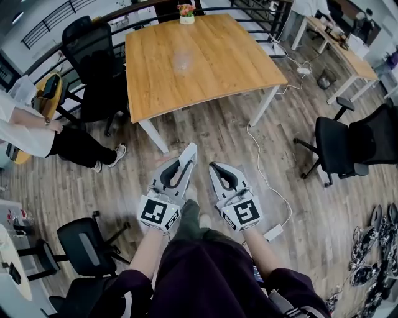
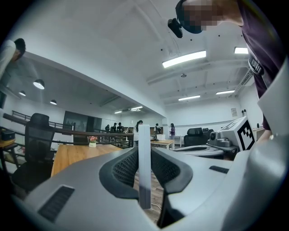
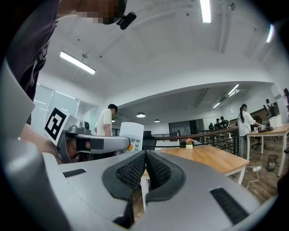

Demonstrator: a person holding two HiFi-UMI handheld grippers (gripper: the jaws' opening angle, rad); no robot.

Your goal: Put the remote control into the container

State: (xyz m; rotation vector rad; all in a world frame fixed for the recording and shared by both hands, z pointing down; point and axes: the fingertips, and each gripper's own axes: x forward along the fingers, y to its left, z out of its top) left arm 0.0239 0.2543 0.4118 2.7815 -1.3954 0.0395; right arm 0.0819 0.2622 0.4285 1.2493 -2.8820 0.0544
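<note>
My left gripper (image 1: 185, 163) is shut on a white remote control (image 1: 190, 153), held over the wooden floor in front of the person's legs. In the left gripper view the remote (image 2: 143, 140) stands edge-on between the black pads (image 2: 124, 168). From the right gripper view, its buttoned face (image 3: 130, 135) shows beside the left gripper (image 3: 97, 143). My right gripper (image 1: 216, 169) hangs close by, shut, its pads (image 3: 135, 170) pressed together on nothing. A faint clear container (image 1: 182, 60) sits on the wooden table (image 1: 205, 74) ahead, well away from both grippers.
A small flower pot (image 1: 185, 13) stands at the table's far edge. Black office chairs stand at the table's left (image 1: 93, 68), at the right (image 1: 348, 146) and near left (image 1: 87, 245). A seated person (image 1: 37, 133) is at the left. A white cable (image 1: 264, 174) crosses the floor.
</note>
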